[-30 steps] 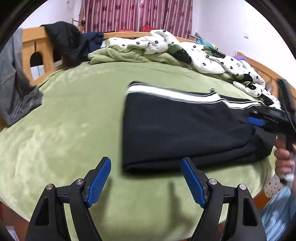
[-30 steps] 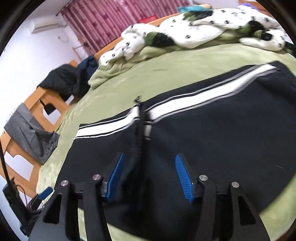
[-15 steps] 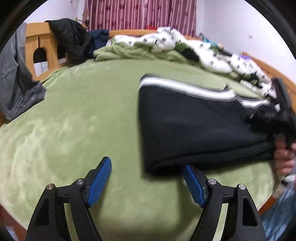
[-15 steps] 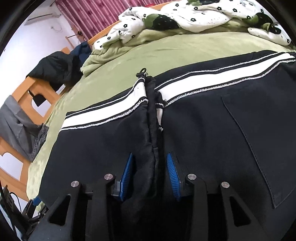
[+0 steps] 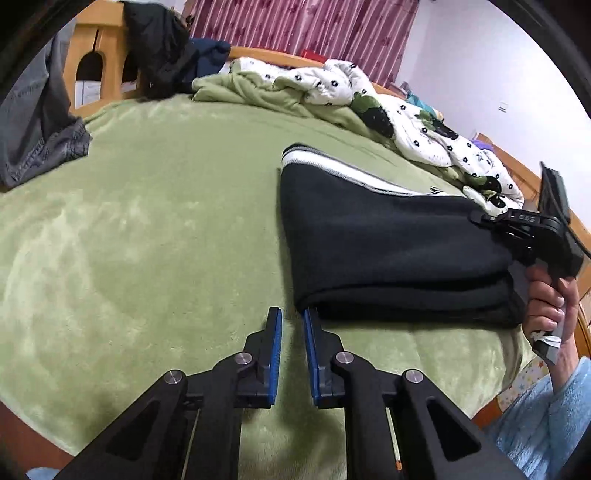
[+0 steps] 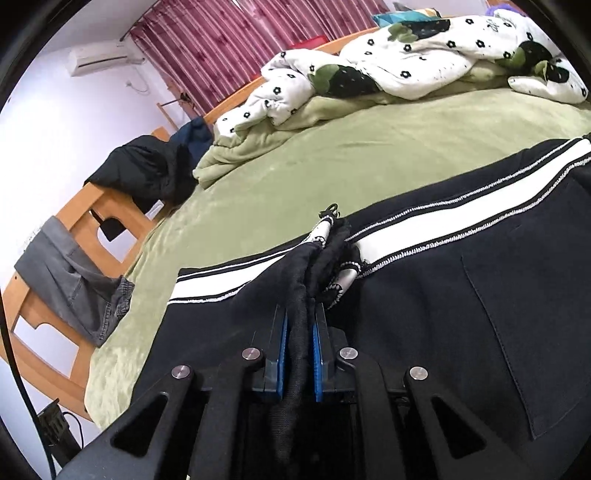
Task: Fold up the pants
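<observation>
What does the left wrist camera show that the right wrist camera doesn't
Only the left wrist view shows the left gripper, nearly closed beside the pants' folded corner, and the person's hand holding the right gripper. Only the right wrist view shows fabric bunched between the right gripper's pads, and an air conditioner. Both show the black pants, green blanket and curtains.

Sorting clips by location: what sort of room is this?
Most likely a home bedroom: a wooden-framed bed under a green blanket, a rumpled flower-print quilt, and maroon curtains.
</observation>
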{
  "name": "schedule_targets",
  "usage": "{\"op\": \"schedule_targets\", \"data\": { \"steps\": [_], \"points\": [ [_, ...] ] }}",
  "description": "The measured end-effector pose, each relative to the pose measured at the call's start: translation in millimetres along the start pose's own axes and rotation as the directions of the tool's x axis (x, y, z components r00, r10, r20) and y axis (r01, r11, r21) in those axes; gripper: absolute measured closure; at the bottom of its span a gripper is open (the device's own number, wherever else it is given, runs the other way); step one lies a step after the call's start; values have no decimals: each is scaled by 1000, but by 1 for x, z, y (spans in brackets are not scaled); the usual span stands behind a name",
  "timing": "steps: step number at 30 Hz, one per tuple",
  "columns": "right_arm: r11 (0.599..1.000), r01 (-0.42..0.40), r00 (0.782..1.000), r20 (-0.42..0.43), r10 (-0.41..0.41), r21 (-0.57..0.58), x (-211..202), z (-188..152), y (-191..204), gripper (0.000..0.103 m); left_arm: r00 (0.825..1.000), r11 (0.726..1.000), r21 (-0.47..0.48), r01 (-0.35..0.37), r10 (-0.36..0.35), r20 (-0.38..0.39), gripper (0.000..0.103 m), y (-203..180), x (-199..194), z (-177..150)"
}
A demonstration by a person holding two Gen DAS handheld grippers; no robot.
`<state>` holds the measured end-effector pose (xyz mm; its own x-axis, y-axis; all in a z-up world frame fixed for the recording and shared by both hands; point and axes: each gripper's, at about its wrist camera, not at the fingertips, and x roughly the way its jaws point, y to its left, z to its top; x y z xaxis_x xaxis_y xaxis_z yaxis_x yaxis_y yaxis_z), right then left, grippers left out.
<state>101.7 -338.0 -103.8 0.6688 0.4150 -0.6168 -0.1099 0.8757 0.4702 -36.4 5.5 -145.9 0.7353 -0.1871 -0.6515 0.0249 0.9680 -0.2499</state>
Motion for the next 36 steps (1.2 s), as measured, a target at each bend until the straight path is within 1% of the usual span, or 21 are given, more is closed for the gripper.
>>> {"op": "schedule_targets", "data": {
  "steps": [2, 3, 4, 5, 6, 8, 10, 13, 15, 16, 18, 21, 22, 23, 25, 26, 27, 28, 31, 33, 36],
  "points": [
    [1000, -2, 1000, -19, 2, 6, 1, -1, -3, 91, 999, 999, 26, 22, -23, 24, 91, -4, -8, 2],
    [1000, 2, 1000, -28, -2, 11, 4, -2, -5, 91, 999, 999, 33, 30, -32, 40, 88, -7, -11, 2],
    [1000, 11, 999, -36, -10, 15, 7, -2, -6, 89, 999, 999, 46, 17, -18, 43, 76, -11, -12, 4],
    [1000, 23, 999, -49, -22, 18, 10, -4, -10, 85, 999, 998, 61, -5, 2, 39, 69, -14, -10, 4],
    [999, 49, 997, -66, -48, 18, 13, -5, -13, 84, 999, 997, 77, -30, 28, 33, 63, -17, -6, 4],
    [997, 75, 994, -81, -74, 11, 16, -10, -18, 78, 998, 993, 98, -62, 61, 9, 63, -22, 2, 4],
    [995, 96, 992, -84, -95, 6, 13, -14, -21, 72, 999, 996, 86, -33, 32, 7, 63, -24, 1, 3],
    [992, 123, 989, -84, -125, -29, 8, -25, -19, 70, 998, 996, 87, 6, -11, 65, 63, -27, -13, 6],
    [977, 184, 971, -132, -197, -104, 17, -32, -15, 70, 996, 997, 82, -6, -1, 88, 62, -29, -17, 11],
    [970, 197, 969, -123, -215, -145, 16, -35, -11, 70, 996, 997, 75, -6, 0, 84, 62, -30, -16, 16],
    [962, 211, 967, -105, -231, -172, 7, -35, -5, 70, 998, 997, 81, -20, 15, 63, 62, -34, -9, 29],
    [963, 181, 979, -56, -195, -198, -15, -39, 0, 68, 995, 987, 133, -89, 81, 61, 61, -46, 3, 54],
    [957, 194, 976, -57, -211, -214, -17, -45, -1, 64, 994, 985, 140, -97, 90, 60, 53, -49, 8, 59],
    [952, 205, 971, -74, -227, -227, -14, -50, -2, 63, 993, 984, 139, -110, 104, 52, 49, -51, 16, 63],
    [949, 209, 968, -89, -235, -234, -7, -57, -6, 63, 993, 985, 127, -117, 118, -4, 47, -51, 35, 60],
    [949, 205, 971, -69, -227, -239, -6, -61, -7, 61, 992, 987, 118, -112, 118, -45, 46, -49, 47, 56],
    [949, 200, 974, -58, -220, -243, -6, -61, -7, 60, 988, 985, 113, -132, 139, -61, 43, -48, 55, 50],
    [950, 192, 976, -54, -211, -247, -7, -61, -7, 59, 985, 981, 115, -156, 164, -58, 41, -48, 59, 44],
    [956, 164, 983, -45, -180, -243, -19, -57, -13, 58, 984, 981, 110, -157, 165, -63, 41, -51, 55, 48],
    [956, 182, 982, 3, -186, -231, -37, -50, -22, 54, 987, 983, 103, -151, 157, -45, 41, -48, 48, 55],
    [941, 282, 956, 135, -259, -186, -72, -35, -45, 51, 986, 984, 86, -159, 162, -29, 41, -40, 46, 71]
  ]
}}
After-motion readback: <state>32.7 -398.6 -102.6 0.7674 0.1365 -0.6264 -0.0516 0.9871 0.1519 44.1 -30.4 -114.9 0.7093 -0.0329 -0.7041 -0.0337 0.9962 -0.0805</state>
